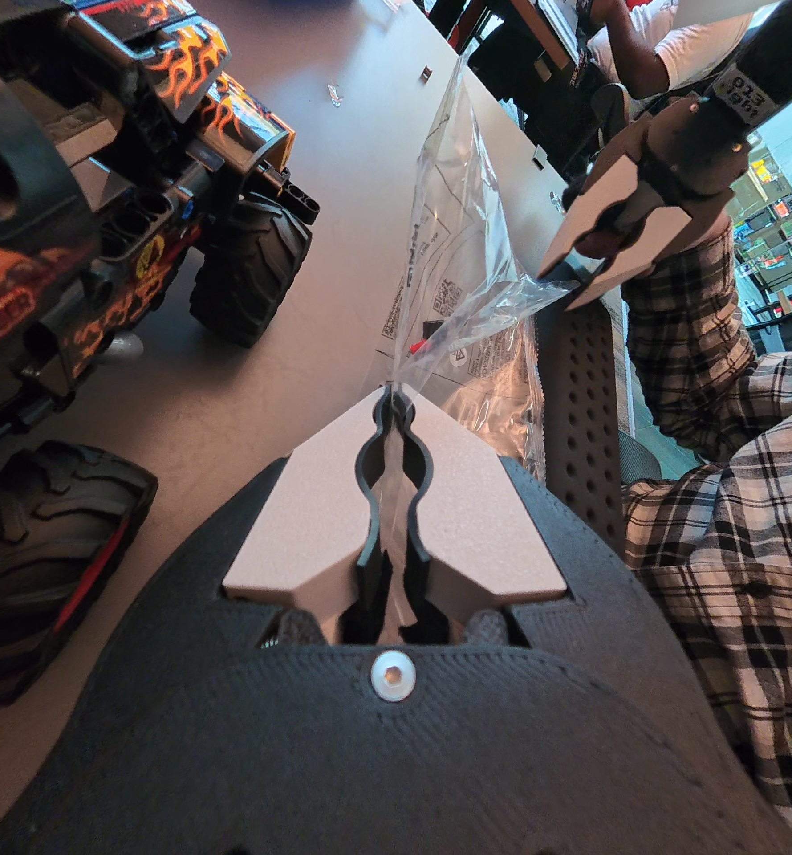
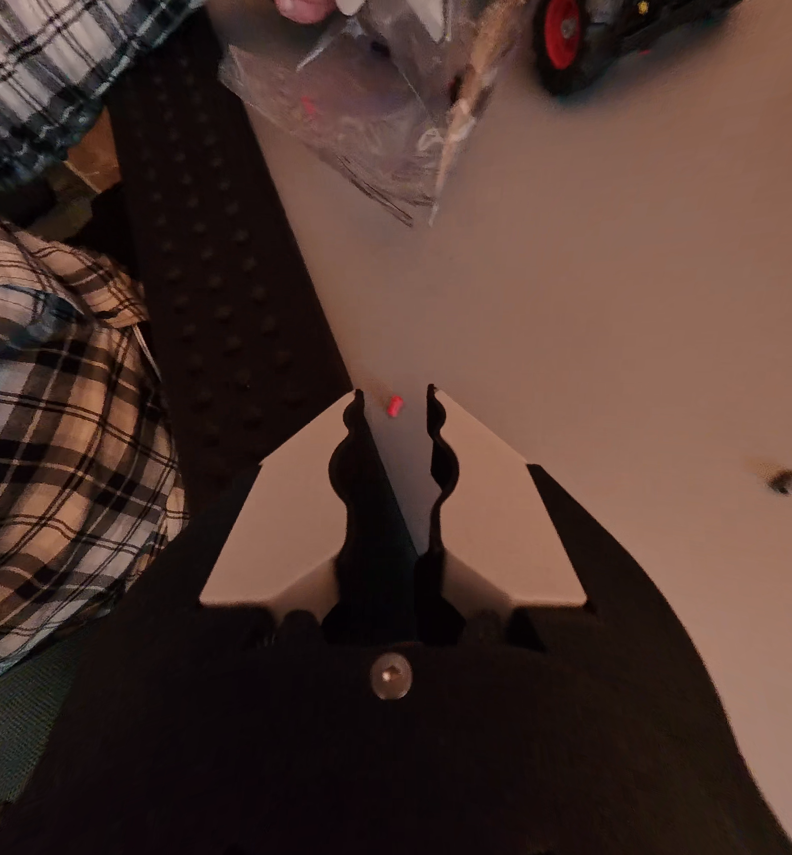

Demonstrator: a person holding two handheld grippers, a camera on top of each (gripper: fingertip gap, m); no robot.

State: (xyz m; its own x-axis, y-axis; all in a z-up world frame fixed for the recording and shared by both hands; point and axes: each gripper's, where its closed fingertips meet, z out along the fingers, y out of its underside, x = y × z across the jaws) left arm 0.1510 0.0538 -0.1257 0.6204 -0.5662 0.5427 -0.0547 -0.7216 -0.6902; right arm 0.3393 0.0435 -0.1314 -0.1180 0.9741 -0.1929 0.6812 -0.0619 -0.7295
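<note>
Pinching a clear plastic bag (image 1: pixel 458 231) at one corner, the left gripper (image 1: pixel 391 393) has its fingers pressed together, with the film caught at the very tips and trailing back between them. The bag hangs lifted off the grey table (image 1: pixel 361 139). It is stretched taut, and a red piece and some dark ones have gathered in its lower fold.

The right gripper (image 2: pixel 396 393) is a different matter. In its own view the fingers stand apart with nothing between them. A small red piece (image 2: pixel 394 407) lies loose on the table just beyond the gap. In the left view, an outer corner of the bag reaches that gripper's tips. Whether they bite on it there cannot be told from that angle.

Observations on the hold:
- The left grip is a tip-only grip on thin, slippery film, so I judge it has little purchase.
- The bag's contents sit low, towards the left gripper, so any tilt would shift them.

Surroundings:
- A flame-painted toy truck (image 1: pixel 107 185) with big black tyres stands on the table to the left, apart from the bag.
- A second bag (image 1: pixel 491 407) lies flat beneath the lifted one.
- A dark perforated panel (image 1: pixel 574 393) runs along the table edge.
- A person in a plaid shirt (image 1: pixel 731 555) is beside it.
</note>
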